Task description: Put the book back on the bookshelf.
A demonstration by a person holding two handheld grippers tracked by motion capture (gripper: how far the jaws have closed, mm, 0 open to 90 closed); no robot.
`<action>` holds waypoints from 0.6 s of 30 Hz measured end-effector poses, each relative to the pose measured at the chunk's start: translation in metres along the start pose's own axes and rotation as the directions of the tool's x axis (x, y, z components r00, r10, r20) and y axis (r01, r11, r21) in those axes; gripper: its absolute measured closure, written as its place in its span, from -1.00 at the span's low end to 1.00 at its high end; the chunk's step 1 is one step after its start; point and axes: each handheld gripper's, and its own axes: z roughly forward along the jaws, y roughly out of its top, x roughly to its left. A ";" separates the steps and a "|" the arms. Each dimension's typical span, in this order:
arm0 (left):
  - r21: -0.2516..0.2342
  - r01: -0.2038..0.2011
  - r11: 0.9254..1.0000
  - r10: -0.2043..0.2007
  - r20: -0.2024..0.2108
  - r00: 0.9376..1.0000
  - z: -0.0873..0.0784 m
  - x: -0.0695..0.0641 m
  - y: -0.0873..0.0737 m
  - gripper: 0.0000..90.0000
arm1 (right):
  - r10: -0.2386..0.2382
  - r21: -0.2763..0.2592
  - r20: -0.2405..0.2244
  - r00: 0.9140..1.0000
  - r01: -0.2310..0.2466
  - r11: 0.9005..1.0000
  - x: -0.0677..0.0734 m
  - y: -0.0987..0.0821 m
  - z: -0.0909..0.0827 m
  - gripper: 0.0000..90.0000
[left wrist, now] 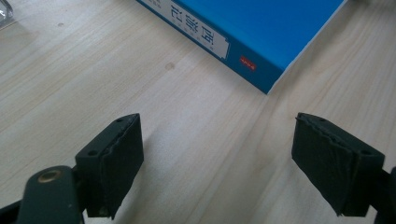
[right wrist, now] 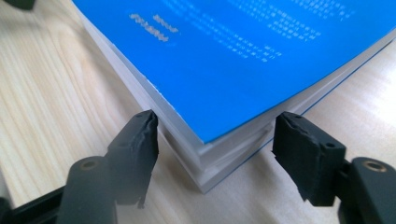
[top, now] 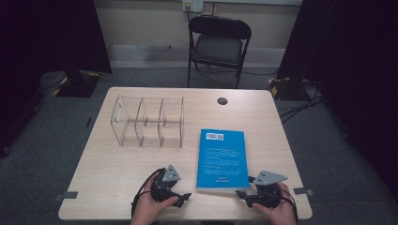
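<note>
A: Where's the blue book (top: 221, 159)?

B: Flat on the surface (top: 117, 178), back cover up, just right of the clear acrylic organizer (top: 148, 122). Its three compartments look empty, though the plastic is hard to read from the high view.

A: Grippers?

B: Right gripper (right wrist: 215, 140) straddles the book's near corner, page edges between the jaws; pads look just short of touching. Left gripper (left wrist: 217, 154) gapes wide over bare wood, and its view shows the spine lettering. Folding chair (top: 219, 44) stands behind the surface.
</note>
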 end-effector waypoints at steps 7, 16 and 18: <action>0.008 -0.001 1.000 0.001 0.007 1.000 0.001 -0.002 0.000 -0.63 | 0.000 -0.025 0.000 1.000 0.000 1.000 -0.001 0.004 -0.003 -0.13; 0.017 -0.003 1.000 0.003 0.002 1.000 0.000 -0.001 0.000 -0.63 | -0.002 -0.013 -0.005 1.000 0.002 1.000 -0.001 0.002 -0.002 -0.15; 0.007 -0.004 1.000 0.004 0.009 1.000 0.000 -0.001 0.000 -0.63 | -0.005 -0.013 -0.005 1.000 0.005 1.000 -0.001 0.002 -0.002 -0.15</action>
